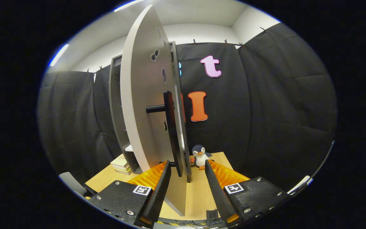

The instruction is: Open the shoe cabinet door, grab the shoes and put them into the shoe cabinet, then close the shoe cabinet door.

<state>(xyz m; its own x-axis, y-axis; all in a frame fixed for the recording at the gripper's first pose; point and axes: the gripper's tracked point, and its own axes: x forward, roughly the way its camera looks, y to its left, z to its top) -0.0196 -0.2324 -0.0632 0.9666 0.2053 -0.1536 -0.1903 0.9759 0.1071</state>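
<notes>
the gripper (pixel 187 167) stands wide, holding nothing; the shoe cabinet door's (pixel 141 105) lower edge runs between its fingers. at 12 o'clock the black door handle (pixel 169 127); at 1 o'clock, a penguin plush (pixel 200 156); at 10 o'clock, stacked books (pixel 121 165).

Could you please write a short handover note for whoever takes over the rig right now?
Gripper: jaws open, straddling the lower end of the black door handle, not pressing on it.
Shoe cabinet door: swung partly open, seen nearly edge-on just ahead of the jaws.
Shoe cabinet: behind the door, on the wooden table.
Also on the table: a stack of books beside the cabinet and a penguin toy beyond the jaws.
Done: door partly opened.
Left: open fully, find and load the shoes, close the door.
</notes>
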